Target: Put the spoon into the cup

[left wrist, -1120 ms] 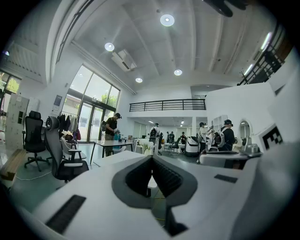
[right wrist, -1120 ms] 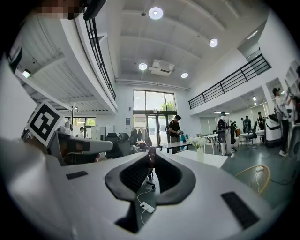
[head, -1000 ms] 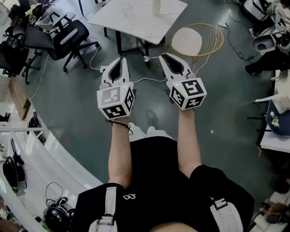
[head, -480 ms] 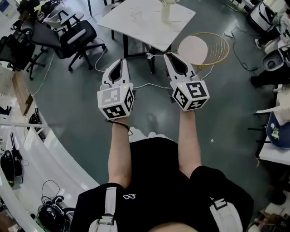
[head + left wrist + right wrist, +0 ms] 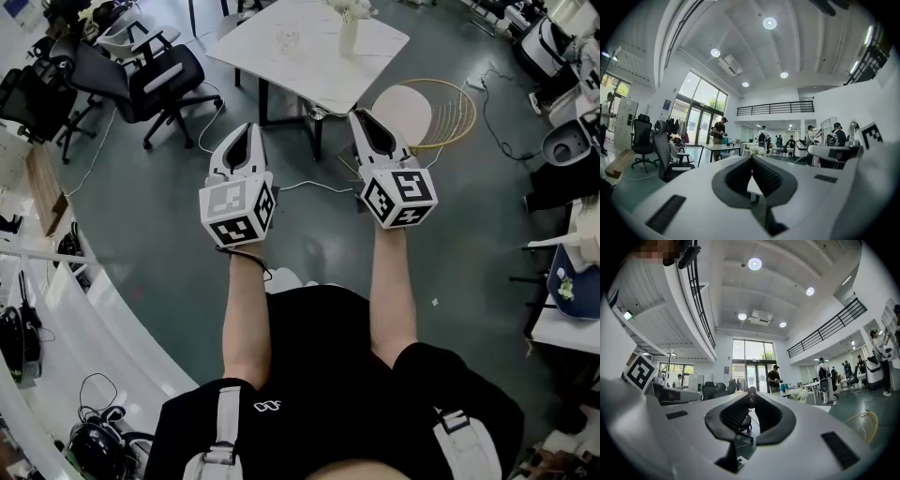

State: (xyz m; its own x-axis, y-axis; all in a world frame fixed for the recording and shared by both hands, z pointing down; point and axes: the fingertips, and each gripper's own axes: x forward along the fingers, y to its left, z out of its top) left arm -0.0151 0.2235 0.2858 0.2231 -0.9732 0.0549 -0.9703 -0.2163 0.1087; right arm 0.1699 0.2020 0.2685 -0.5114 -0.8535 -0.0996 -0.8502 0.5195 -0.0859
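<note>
I see no spoon and no cup that I can tell in any view. A white table stands ahead on the grey floor, bearing a white vase of flowers and a small clear glass item. My left gripper is held out level short of the table's near edge, its jaws together with nothing between them; in the left gripper view its tips meet. My right gripper is beside it, pointing at the table's right corner, tips also together and empty.
Black office chairs stand left of the table. A gold wire round frame with a white disc lies on the floor at the right. A white cable runs across the floor under my hands. Several people stand at far tables.
The table with the vase has slid further into the head view and lies closer to my grippers. Both grippers stay side by side with jaws unchanged.
</note>
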